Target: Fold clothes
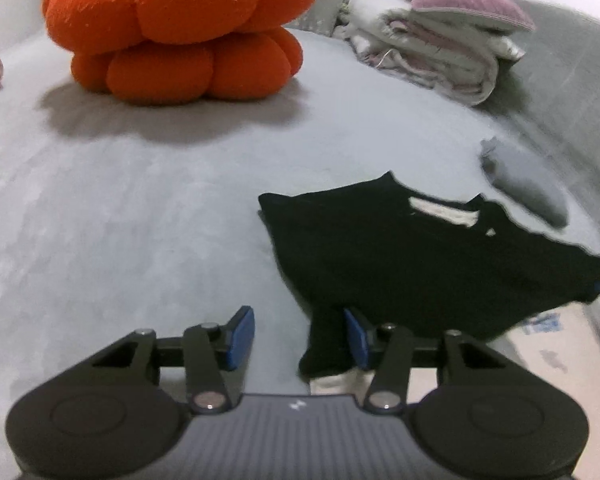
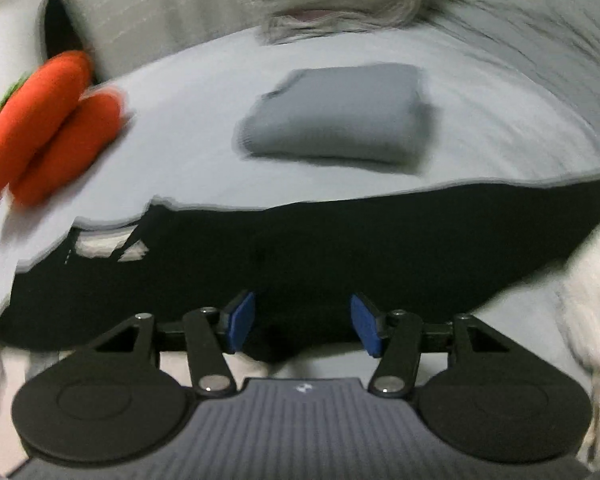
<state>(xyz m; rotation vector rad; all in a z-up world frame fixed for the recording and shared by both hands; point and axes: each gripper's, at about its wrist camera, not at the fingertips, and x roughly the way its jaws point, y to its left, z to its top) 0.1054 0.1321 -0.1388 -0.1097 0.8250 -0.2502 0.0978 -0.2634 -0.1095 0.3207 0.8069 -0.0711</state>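
Left wrist view: the left gripper [image 1: 299, 335] has its fingers apart, holding nothing. The black garment [image 1: 400, 264] lies on the bed [image 1: 140, 208] near its front edge; its white neck label [image 1: 444, 210] is unreadable.

Right wrist view: the right gripper [image 2: 302, 323] has its fingers apart over the black garment [image 2: 300, 256]. A folded grey garment [image 2: 336, 114] lies beyond.

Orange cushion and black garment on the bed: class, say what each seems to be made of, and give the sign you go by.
Orange cushion: looks like knitted or terry-like fabric over soft stuffing; matt, finely textured, puffed into rounded lobes.
Black garment: appears to be soft cloth, perhaps cotton jersey; matt, lying limp and flat with a pale label at the neck. The weave is too blurred to tell.
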